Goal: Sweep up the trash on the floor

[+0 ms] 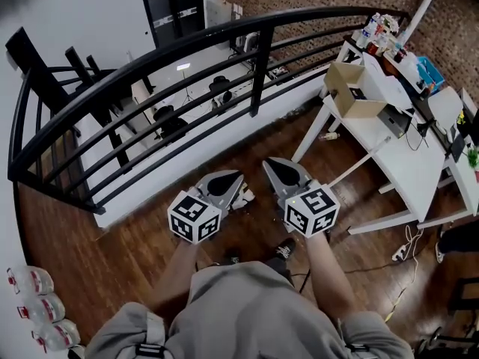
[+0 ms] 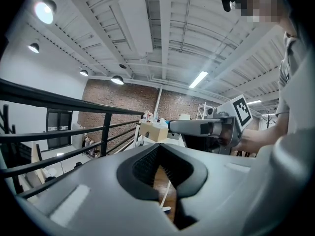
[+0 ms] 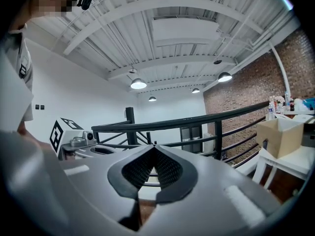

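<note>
In the head view my two grippers are held side by side at waist height over the brown wooden floor [image 1: 150,238], pointing toward the black railing. The left gripper [image 1: 238,178] is shut with nothing between its jaws, and so is the right gripper [image 1: 272,163]. Pale scraps [image 1: 245,196] lie on the floor just beyond the left gripper. Another small pale piece [image 1: 328,135] lies by a table leg. In the left gripper view the left gripper [image 2: 158,146] has its pads together, with the right gripper [image 2: 206,127] beside it. The right gripper view shows the right gripper [image 3: 154,147] empty too.
A curved black railing [image 1: 187,43] fences the floor's far edge above a lower level. A white table [image 1: 419,163] with a cardboard box [image 1: 352,88] and clutter stands at the right. Cables [image 1: 408,249] trail under it. Plastic bottles [image 1: 30,283] sit at the lower left.
</note>
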The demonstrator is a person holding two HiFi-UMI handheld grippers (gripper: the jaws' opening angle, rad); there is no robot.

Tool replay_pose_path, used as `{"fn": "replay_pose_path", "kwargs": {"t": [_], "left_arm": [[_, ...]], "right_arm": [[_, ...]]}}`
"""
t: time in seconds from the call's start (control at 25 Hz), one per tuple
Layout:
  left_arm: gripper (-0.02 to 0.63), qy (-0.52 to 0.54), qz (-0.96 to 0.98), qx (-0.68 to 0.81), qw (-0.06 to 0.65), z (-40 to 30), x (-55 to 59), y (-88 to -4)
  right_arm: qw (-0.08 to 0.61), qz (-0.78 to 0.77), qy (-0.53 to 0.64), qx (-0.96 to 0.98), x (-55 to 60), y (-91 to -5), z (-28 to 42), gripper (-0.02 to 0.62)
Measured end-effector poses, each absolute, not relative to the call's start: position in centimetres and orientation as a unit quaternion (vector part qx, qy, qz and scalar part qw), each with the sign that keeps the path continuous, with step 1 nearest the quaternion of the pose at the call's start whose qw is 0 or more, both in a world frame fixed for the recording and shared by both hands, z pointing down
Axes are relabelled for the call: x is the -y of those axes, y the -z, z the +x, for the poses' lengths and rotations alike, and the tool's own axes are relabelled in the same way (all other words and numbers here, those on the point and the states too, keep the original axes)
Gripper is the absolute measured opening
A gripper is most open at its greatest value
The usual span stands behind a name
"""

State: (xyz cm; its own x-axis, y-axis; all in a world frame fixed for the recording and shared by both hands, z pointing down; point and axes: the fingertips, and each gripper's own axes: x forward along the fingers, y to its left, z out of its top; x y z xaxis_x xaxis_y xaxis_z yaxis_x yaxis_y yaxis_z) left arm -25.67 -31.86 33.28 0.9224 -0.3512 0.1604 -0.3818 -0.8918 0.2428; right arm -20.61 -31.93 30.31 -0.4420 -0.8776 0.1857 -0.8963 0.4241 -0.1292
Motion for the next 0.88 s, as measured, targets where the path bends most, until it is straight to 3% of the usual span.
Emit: {"fn": "replay_pose_path", "kwargs": {"t": [0.88], "left_arm": [[0.005, -0.065, 0.970, 0.188, 0.139, -25.45, 31.54, -33.60]], "right_arm": [[0.047, 0.533, -0.107, 0.838, 31.64, -29.97, -20.37, 0.000]]}}
